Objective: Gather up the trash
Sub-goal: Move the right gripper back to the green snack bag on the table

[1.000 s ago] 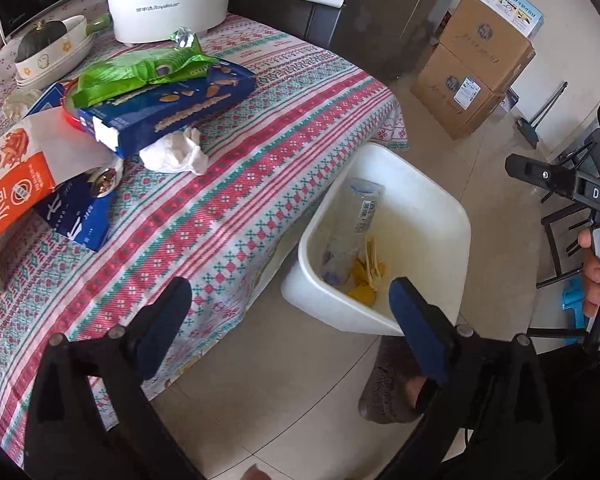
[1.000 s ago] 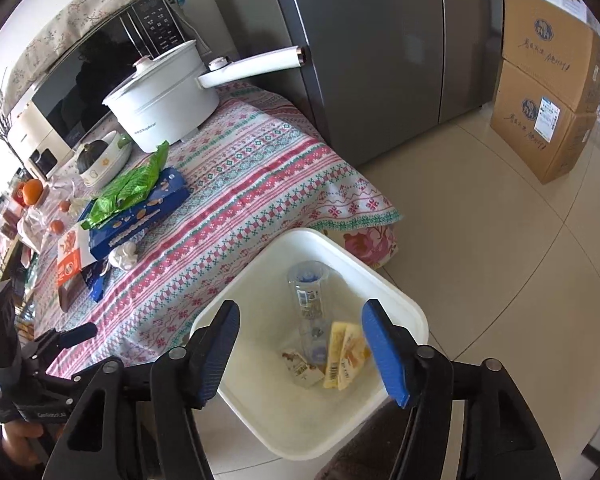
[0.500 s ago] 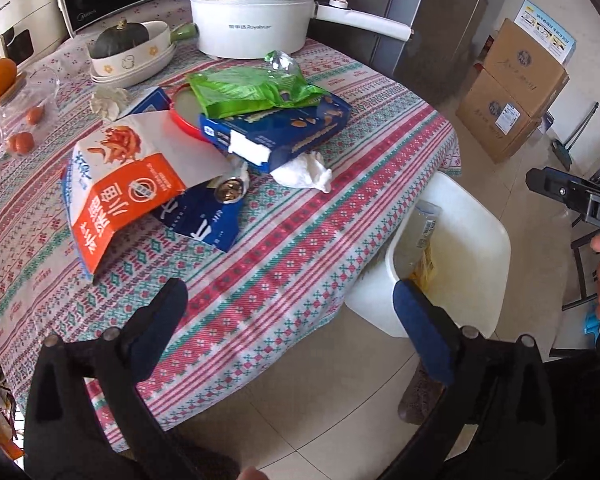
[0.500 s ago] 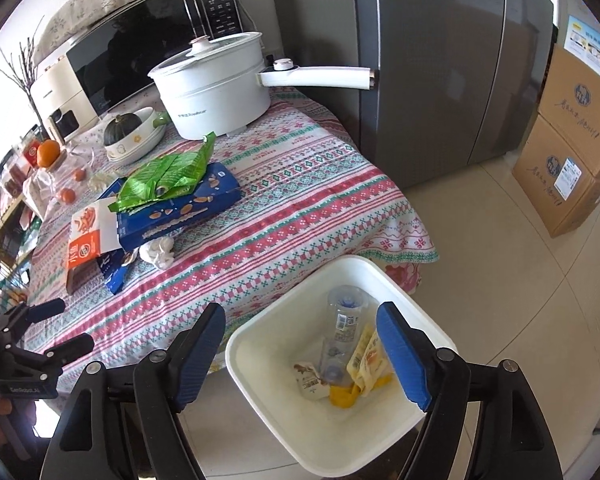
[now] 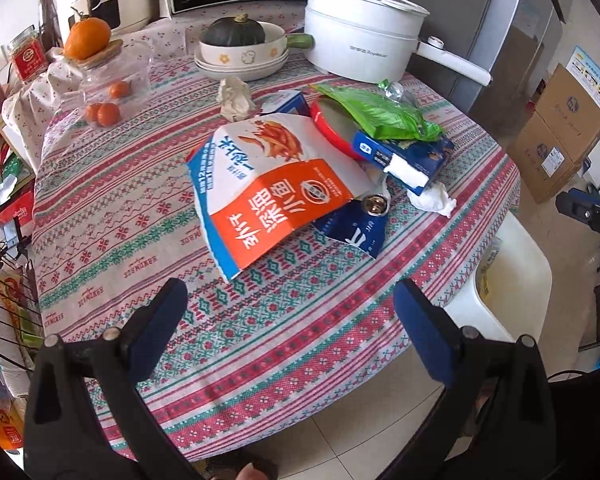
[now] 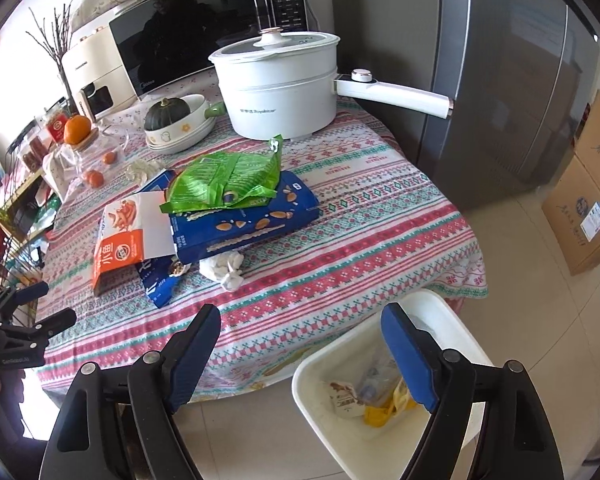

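Trash lies piled on the patterned tablecloth (image 5: 140,216): an orange-and-white snack bag (image 5: 268,184) (image 6: 120,236), a blue cracker box (image 5: 404,152) (image 6: 244,216) under a green bag (image 5: 380,112) (image 6: 224,180), a dark blue wrapper (image 5: 356,228), and a crumpled tissue (image 5: 432,200) (image 6: 224,268). A second tissue (image 5: 234,96) sits farther back. My left gripper (image 5: 288,286) hangs open over the table's near edge, holding nothing. My right gripper (image 6: 302,310) has its jaws opening, with nothing between them, above the table edge and the white bin (image 6: 456,328) (image 5: 516,272), which holds a few wrappers.
A white electric pot (image 6: 280,84) with a long handle, a bowl with a dark squash (image 6: 176,116) and a glass jar of oranges (image 5: 108,96) stand at the back. A grey fridge (image 6: 500,80) and cardboard boxes (image 6: 588,200) are to the right, on tiled floor.
Both views have swung from the bin toward the table, so the trash pile now sits ahead. The right jaws stand wider apart than before.
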{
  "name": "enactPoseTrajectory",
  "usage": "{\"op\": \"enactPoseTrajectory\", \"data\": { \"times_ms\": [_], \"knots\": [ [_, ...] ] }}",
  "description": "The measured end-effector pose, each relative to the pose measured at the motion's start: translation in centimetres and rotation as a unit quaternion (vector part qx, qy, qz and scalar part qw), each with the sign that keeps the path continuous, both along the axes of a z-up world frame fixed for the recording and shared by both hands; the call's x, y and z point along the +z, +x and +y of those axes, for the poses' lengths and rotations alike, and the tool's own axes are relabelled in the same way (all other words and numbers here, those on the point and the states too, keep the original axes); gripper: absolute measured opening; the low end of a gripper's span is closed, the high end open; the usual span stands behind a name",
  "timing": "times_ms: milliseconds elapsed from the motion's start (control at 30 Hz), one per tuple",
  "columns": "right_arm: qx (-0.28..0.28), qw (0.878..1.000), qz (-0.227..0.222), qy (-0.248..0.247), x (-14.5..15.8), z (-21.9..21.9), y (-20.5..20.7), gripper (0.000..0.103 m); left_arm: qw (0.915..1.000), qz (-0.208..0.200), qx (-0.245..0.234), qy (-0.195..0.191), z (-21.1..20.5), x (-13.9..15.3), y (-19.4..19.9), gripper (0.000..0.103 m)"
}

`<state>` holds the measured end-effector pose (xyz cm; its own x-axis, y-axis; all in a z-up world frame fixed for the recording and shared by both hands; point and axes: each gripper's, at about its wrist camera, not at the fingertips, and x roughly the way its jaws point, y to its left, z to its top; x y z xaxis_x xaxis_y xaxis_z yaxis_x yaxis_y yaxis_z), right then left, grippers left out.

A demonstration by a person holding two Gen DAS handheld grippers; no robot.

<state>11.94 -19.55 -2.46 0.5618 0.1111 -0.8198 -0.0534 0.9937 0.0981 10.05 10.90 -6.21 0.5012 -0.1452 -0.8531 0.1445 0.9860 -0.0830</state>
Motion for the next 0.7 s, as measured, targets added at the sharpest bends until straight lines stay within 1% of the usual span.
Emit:
{"op": "enactPoseTrajectory", "data": {
  "times_ms": [67, 267, 433, 533, 600, 700],
  "knots": [
    [0.001, 1.0, 0.003, 0.004, -0.2, 0.9, 0.6, 0.084, 0.9999, -0.006, 0.014, -0.007, 1.4, -0.2, 0.1, 0.102],
    [0.006, 1.0, 0.012, 0.021, -0.8, 4.1, 3.1, 0.084, 0.9986, -0.018, 0.049, -0.004, 4.7, -0.9, 0.4, 0.102],
    [0.019, 1.0, 0.019, 0.014, -2.0, 7.5, 5.8, 0.084, 0.9973, -0.033, 0.065, -0.006, 6.5, -1.0, 0.2, 0.102],
    [0.016, 1.0, 0.013, 0.0, -2.7, 9.0, 7.7, 0.084, 0.9964, -0.035, 0.078, -0.005, 7.3, -1.2, 0.4, 0.102],
    [0.009, 1.0, 0.006, -0.004, -3.0, 9.7, 9.1, 0.084, 0.9952, -0.034, 0.091, -0.013, 8.1, -1.3, 0.6, 0.102],
    [0.01, 1.0, 0.006, 0.007, -3.4, 11.1, 11.8, 0.084, 0.9929, -0.036, 0.111, -0.025, 8.9, -1.4, 1.1, 0.102]
  ]
}}
